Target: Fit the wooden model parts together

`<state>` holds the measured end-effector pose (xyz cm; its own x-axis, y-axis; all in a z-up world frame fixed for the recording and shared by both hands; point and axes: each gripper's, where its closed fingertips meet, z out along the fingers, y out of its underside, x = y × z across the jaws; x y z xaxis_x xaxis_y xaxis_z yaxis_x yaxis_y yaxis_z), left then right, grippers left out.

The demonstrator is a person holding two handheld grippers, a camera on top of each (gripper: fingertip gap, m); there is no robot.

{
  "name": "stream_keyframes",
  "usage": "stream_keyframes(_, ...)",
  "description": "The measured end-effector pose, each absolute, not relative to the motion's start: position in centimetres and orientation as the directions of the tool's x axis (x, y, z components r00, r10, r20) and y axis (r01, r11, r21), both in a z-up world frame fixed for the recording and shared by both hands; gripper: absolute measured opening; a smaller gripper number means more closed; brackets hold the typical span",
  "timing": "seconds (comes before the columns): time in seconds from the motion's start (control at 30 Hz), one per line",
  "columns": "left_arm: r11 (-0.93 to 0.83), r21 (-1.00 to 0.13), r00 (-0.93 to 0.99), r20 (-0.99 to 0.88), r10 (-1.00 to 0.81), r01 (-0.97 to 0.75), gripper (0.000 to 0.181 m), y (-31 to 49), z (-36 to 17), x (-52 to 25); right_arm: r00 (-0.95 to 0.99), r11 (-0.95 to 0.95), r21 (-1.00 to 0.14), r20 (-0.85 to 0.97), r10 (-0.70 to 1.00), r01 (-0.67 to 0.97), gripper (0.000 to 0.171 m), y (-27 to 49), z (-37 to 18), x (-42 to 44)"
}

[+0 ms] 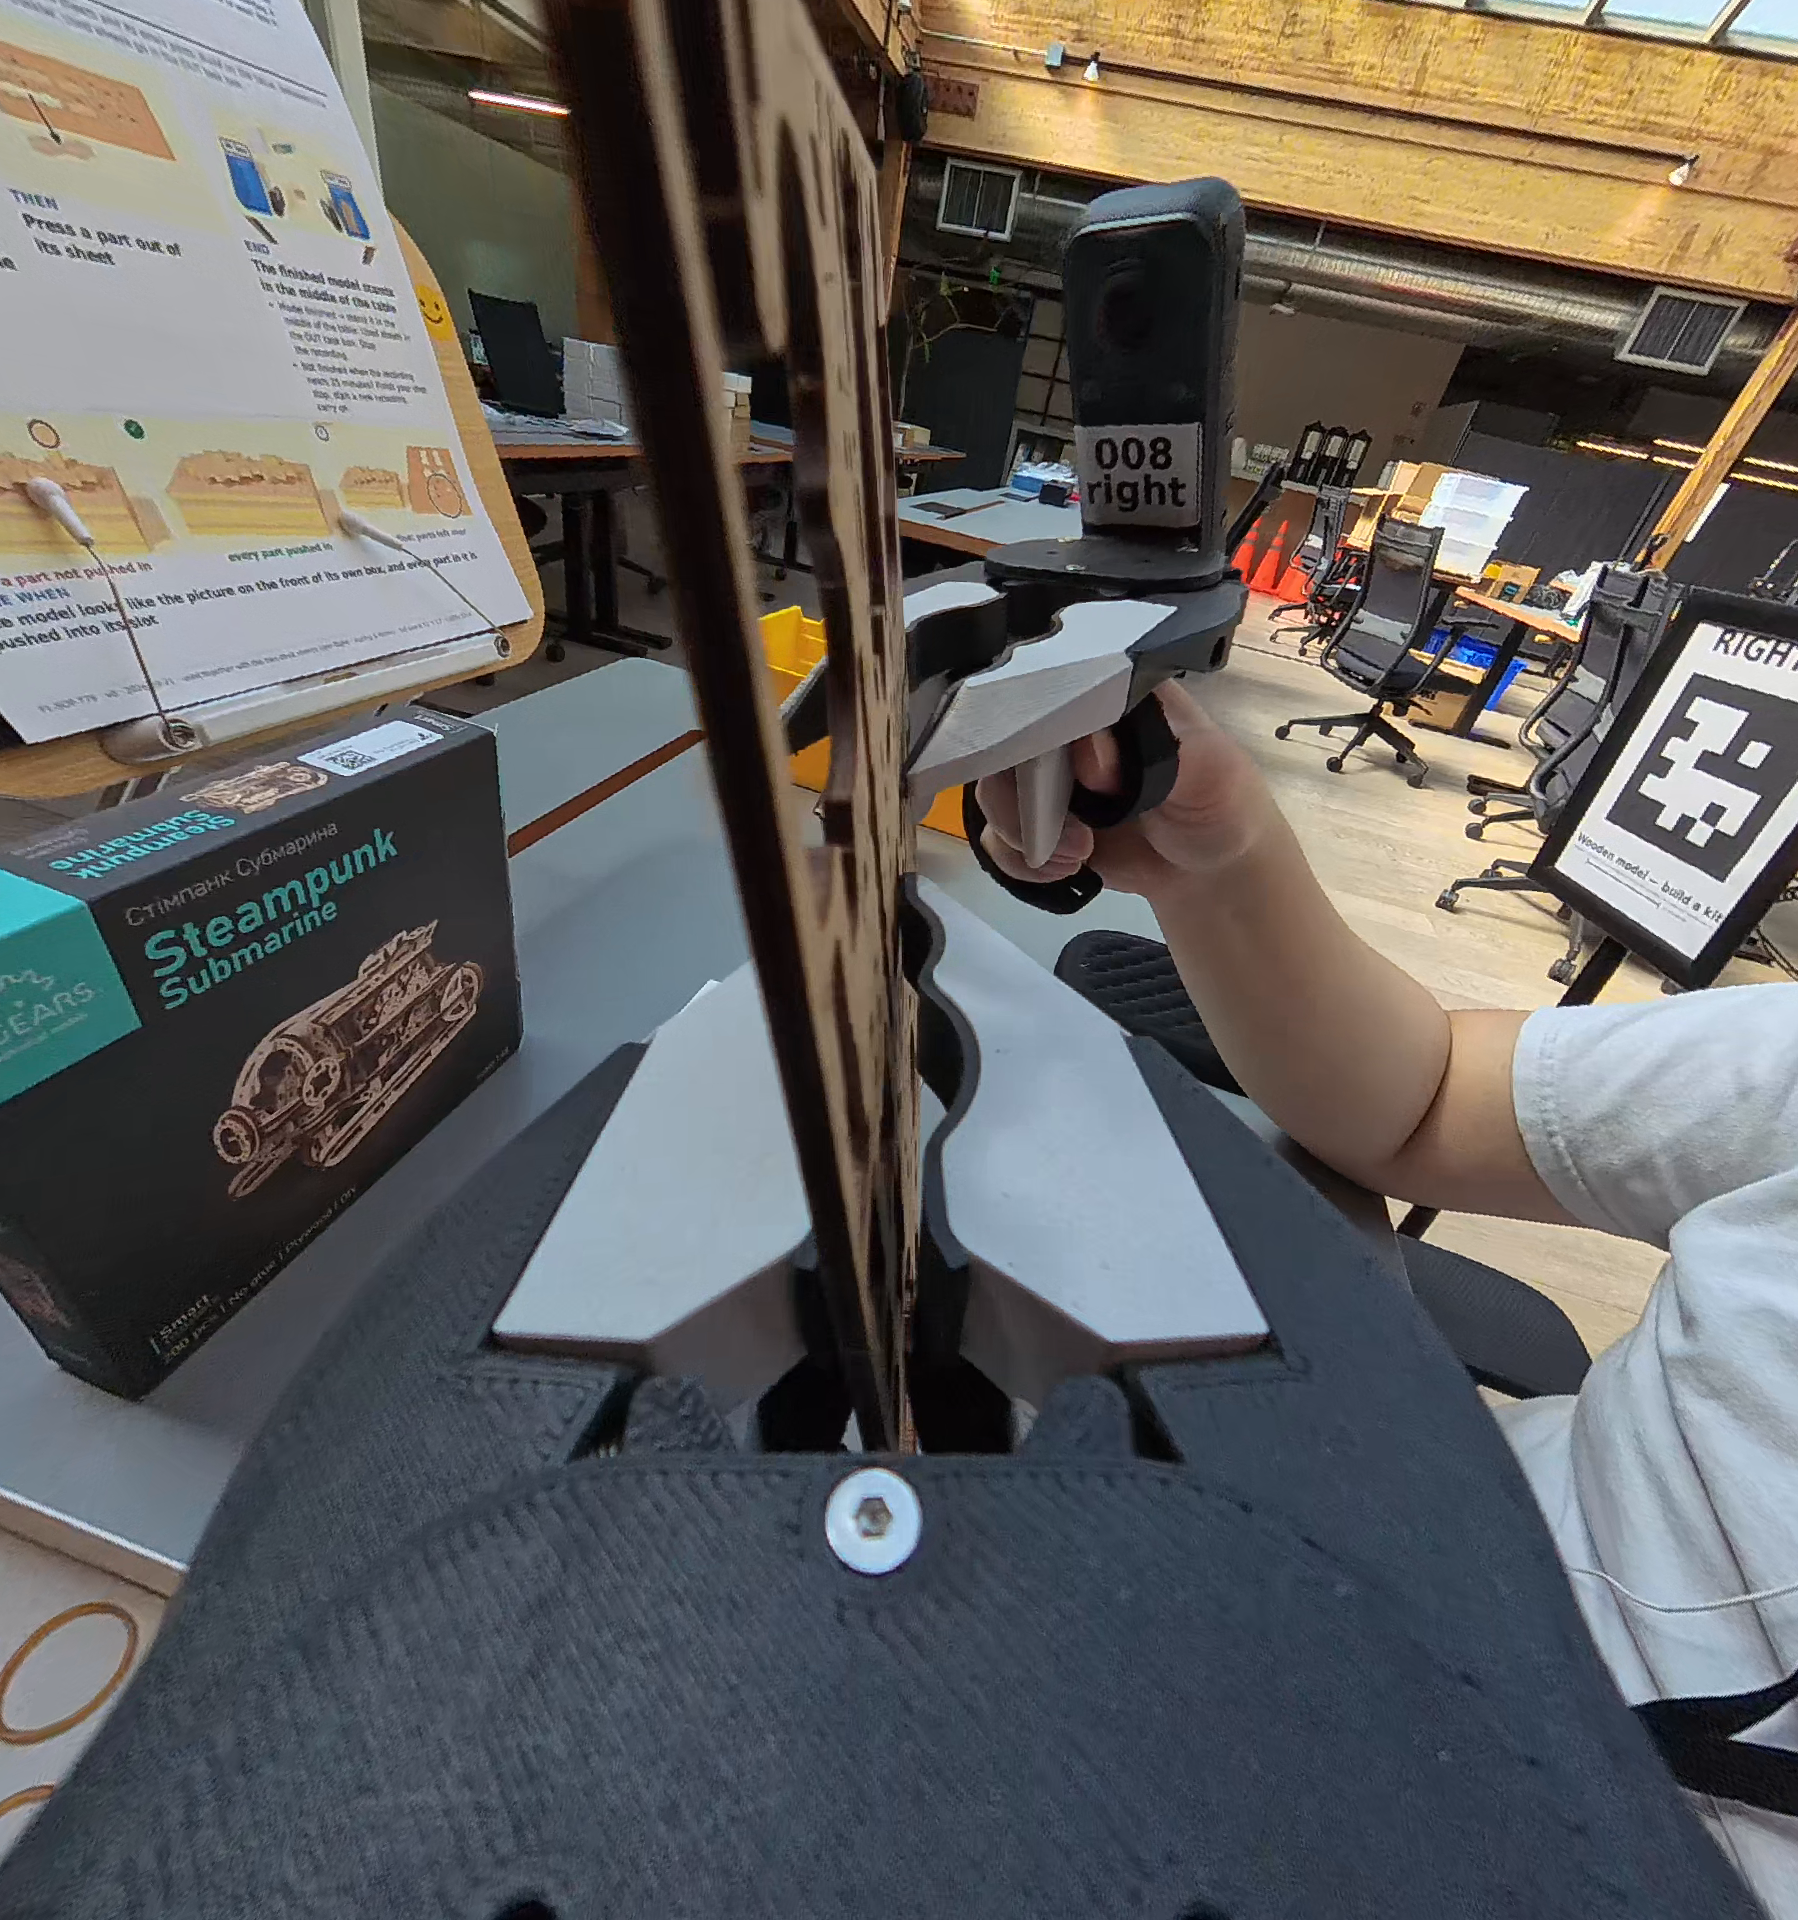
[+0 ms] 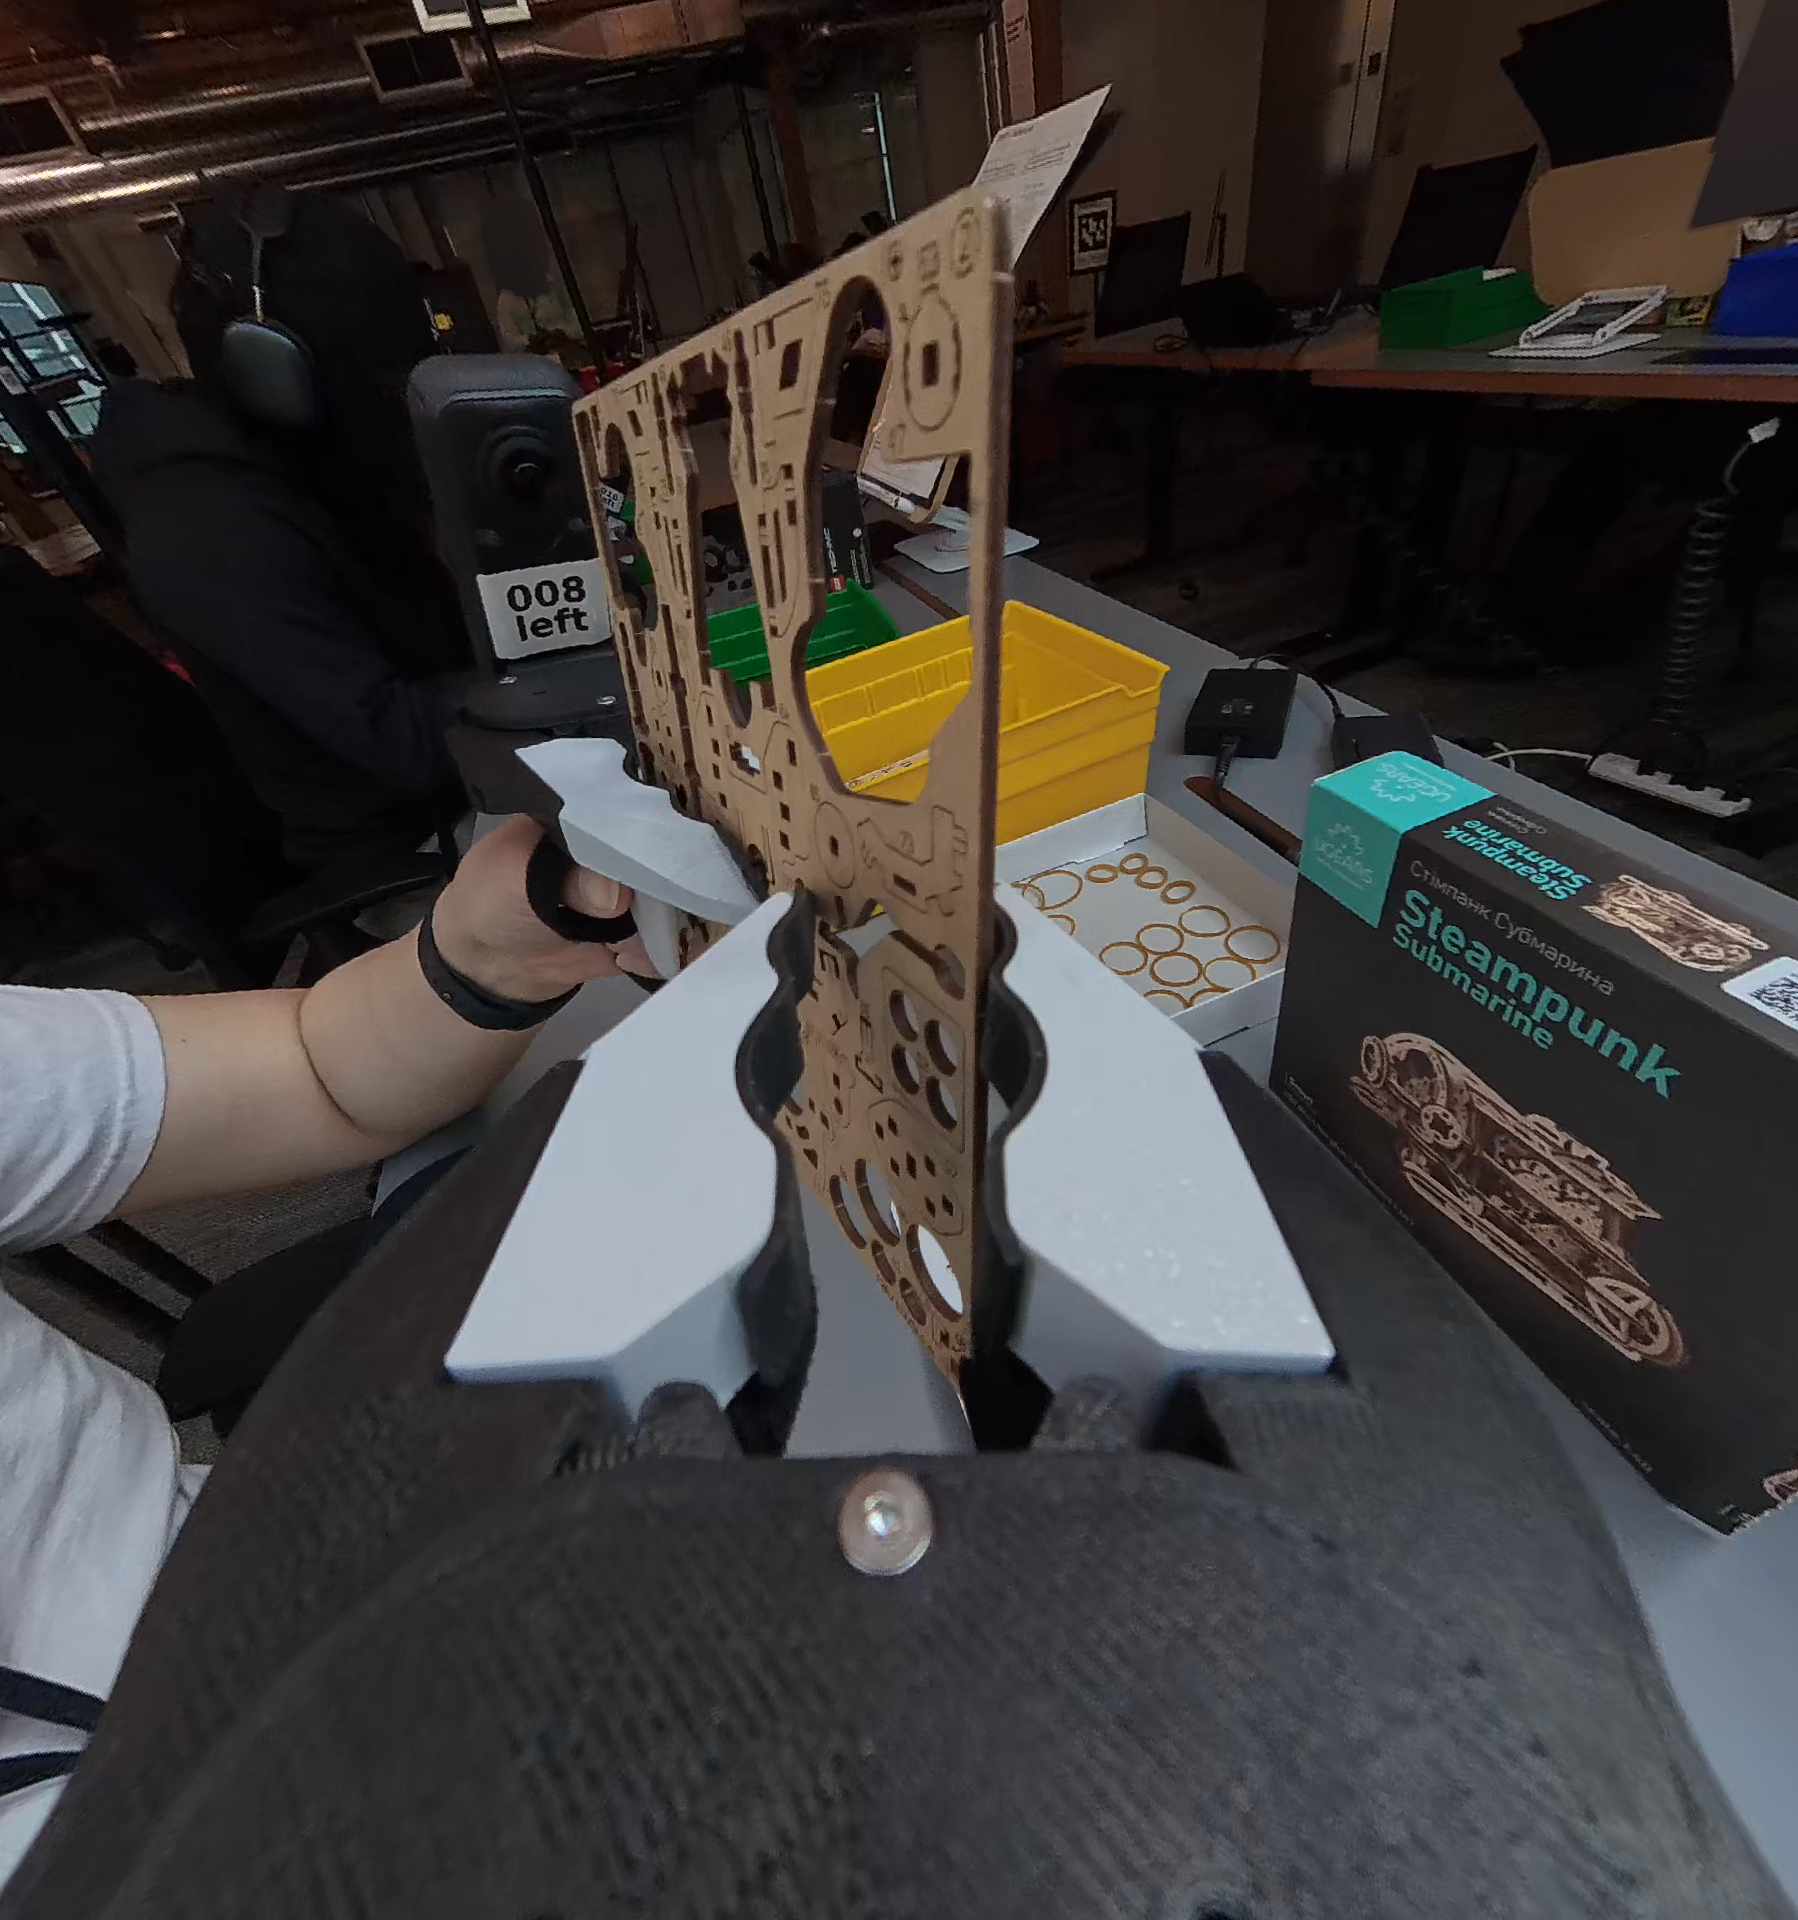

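A thin wooden parts sheet point(image 1: 833, 520) with several cut-out holes stands upright above the grey table. My left gripper point(image 1: 853, 956) is shut on one edge of it, which I see edge-on. In the right wrist view the sheet point(image 2: 874, 727) runs between the fingers of my right gripper point(image 2: 895, 914). It lies against the right finger, with a gap to the left finger. The left gripper point(image 2: 739, 873) holds the sheet's far edge there. The right gripper point(image 1: 874, 727) shows at the sheet's far side in the left wrist view.
The dark kit box point(image 1: 251, 987) stands on the table, also in the right wrist view point(image 2: 1549, 1039). A white tray of rubber rings point(image 2: 1165, 935), a yellow bin point(image 2: 1061, 707) and a green bin point(image 2: 822, 623) lie beyond. An instruction page on a stand point(image 1: 199, 364) is at left. Less than 4 cm separates the two grippers' tips.
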<state>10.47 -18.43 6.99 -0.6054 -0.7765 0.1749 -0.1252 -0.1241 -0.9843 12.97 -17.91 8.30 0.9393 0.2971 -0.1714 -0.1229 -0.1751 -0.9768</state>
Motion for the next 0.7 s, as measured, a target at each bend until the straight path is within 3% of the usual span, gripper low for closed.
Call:
stream_keyframes(0.33, -0.123, -0.985, -0.588, 0.173, -0.79, -0.124, 0.001, -18.53, 6.9, 10.59, 0.949, -0.19, -0.976, -0.154, 0.274, -0.104, 0.045, -17.76, 7.98, 12.97)
stream_keyframes(0.7, -0.108, -0.988, -0.571, 0.153, -0.806, -0.113, 0.002, -18.76, 6.75, 10.69, 0.96, -0.201, -0.975, -0.141, 0.243, -0.092, 0.043, -17.55, 7.47, 13.52)
